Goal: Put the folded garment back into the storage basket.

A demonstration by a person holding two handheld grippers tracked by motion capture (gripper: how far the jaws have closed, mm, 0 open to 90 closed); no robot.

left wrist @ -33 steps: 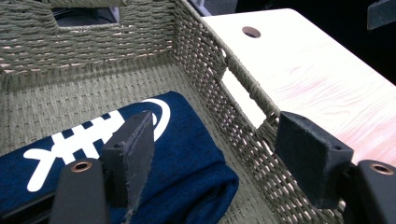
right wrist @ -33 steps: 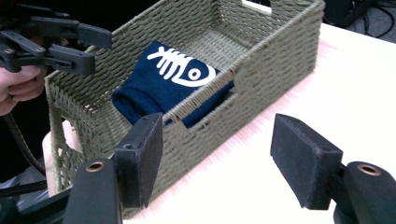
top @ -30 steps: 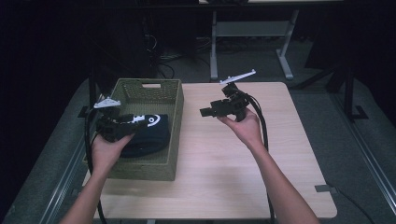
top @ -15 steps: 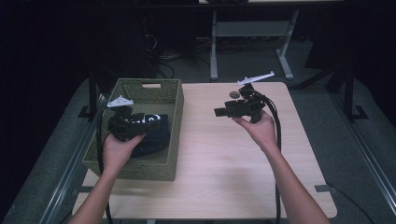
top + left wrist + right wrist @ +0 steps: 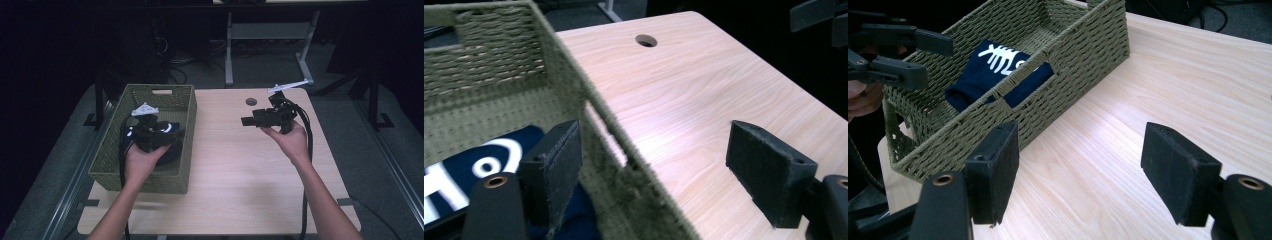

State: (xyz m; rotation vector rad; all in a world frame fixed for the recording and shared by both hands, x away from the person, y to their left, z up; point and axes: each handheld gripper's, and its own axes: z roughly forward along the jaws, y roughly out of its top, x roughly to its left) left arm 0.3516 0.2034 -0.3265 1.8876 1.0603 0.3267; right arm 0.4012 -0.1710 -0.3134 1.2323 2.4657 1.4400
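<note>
Overhead, we see the left gripper (image 5: 167,134) held above the green woven basket (image 5: 116,146), which stands on the left part of the wooden table (image 5: 240,175), and the right gripper (image 5: 248,121) held above the bare tabletop to the right of the basket. The high view hides most of the basket's contents behind the left hand (image 5: 140,162); the right gripper view shows a folded navy cloth (image 5: 998,70) with a white print lying inside the basket, visible partly through the handle slot in the near wall. The left gripper view adds a detail: its jaws straddle the basket's right wall, one pad (image 5: 559,165) inside above the cloth, the other over the table. We note that these jaws have just been opening; they stand wide apart, with only the wall between them, untouched by the pads. The right gripper's jaws are likewise spread, gripping nothing, with bare tabletop behind them.
</note>
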